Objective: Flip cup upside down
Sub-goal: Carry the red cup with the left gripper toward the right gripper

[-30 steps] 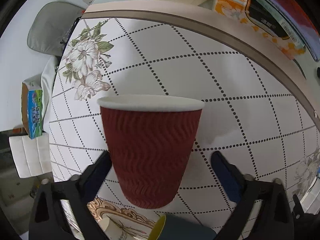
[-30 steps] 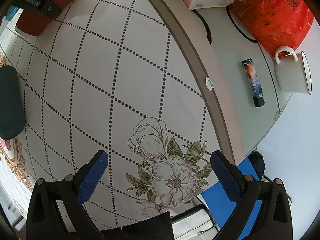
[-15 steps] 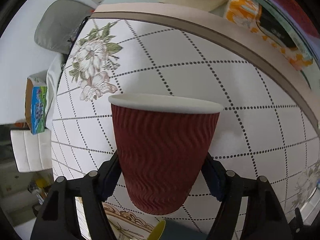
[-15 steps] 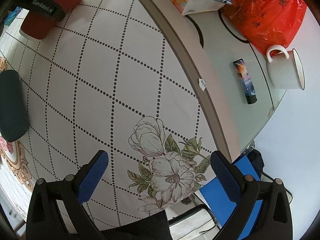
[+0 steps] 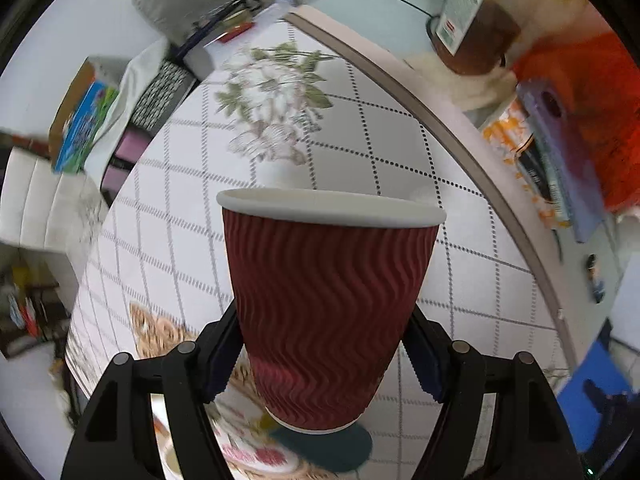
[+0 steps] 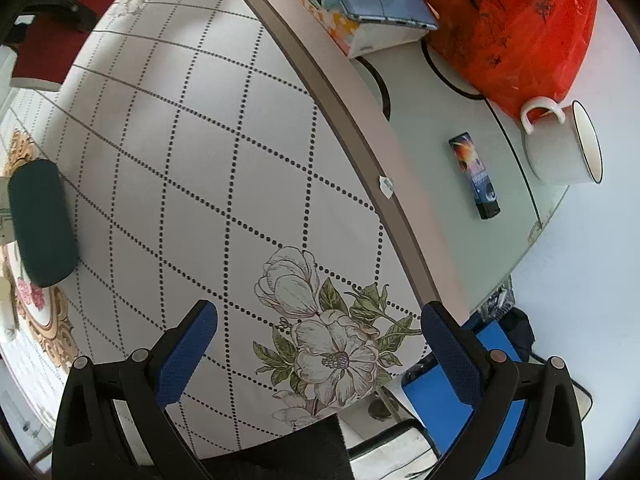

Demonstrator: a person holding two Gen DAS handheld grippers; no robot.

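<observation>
A dark red ribbed paper cup point(image 5: 326, 316) with a white rim stands upright between my left gripper's point(image 5: 324, 356) blue pads, which press on both its sides. The cup is lifted off the tablecloth point(image 5: 400, 152), and the background is blurred. In the right wrist view the same cup point(image 6: 60, 36) shows at the top left, gripped by the black left gripper. My right gripper point(image 6: 318, 348) is open and empty above the flower print near the table's edge.
A dark green glasses case point(image 6: 40, 224) lies at the left on the cloth. Beyond the cloth's border on the glass table are a white mug point(image 6: 560, 144), a small dark box point(image 6: 476, 176), an orange bag point(image 6: 508, 28) and a tissue box point(image 6: 344, 28).
My left gripper closed on the red cup and lifted it off the table, with the view swinging. The right gripper stayed open and shifted slightly.
</observation>
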